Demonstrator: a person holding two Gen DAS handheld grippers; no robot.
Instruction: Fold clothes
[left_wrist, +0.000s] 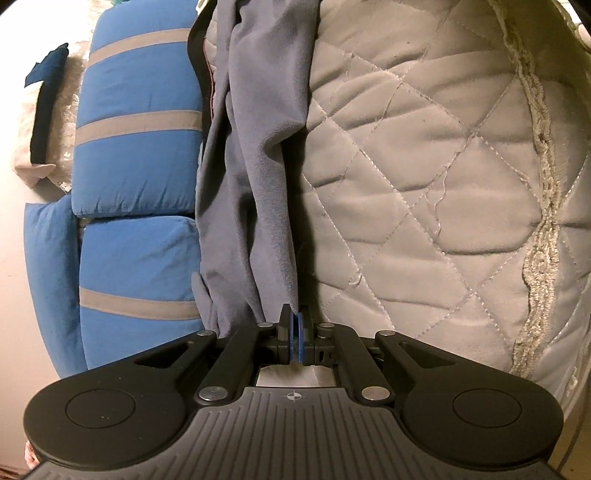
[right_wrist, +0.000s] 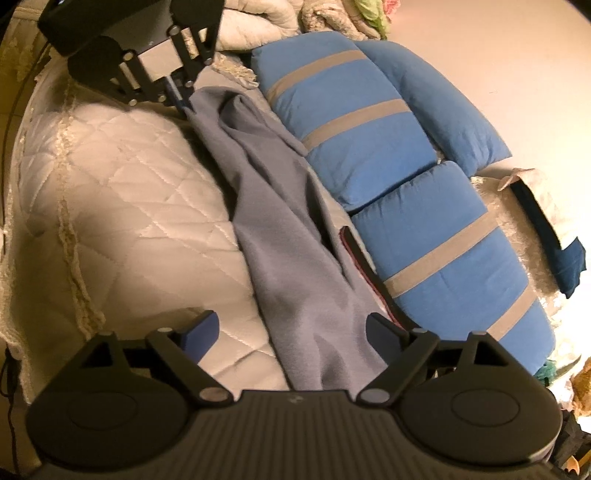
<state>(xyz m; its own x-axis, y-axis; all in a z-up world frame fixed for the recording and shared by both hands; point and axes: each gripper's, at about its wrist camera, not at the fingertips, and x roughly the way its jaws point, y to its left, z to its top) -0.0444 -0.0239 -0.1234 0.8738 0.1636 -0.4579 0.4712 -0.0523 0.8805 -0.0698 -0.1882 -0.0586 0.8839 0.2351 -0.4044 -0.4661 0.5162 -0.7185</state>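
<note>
A grey-blue garment (left_wrist: 255, 155) lies stretched in a long bunched strip on the quilted bed cover (left_wrist: 424, 166). My left gripper (left_wrist: 297, 319) is shut on one end of it; that gripper also shows at the top left of the right wrist view (right_wrist: 181, 99), pinching the far end of the garment (right_wrist: 288, 229). My right gripper (right_wrist: 295, 332) is open, its fingers astride the near end of the garment, with the cloth lying between the pads.
Blue pillows with grey stripes (right_wrist: 388, 147) lie alongside the garment. A dark item with a red edge (right_wrist: 358, 254) sits between garment and pillows. A dark blue cloth (right_wrist: 569, 266) lies beyond the pillows. Rumpled bedding (right_wrist: 332, 18) sits at the bed's far end.
</note>
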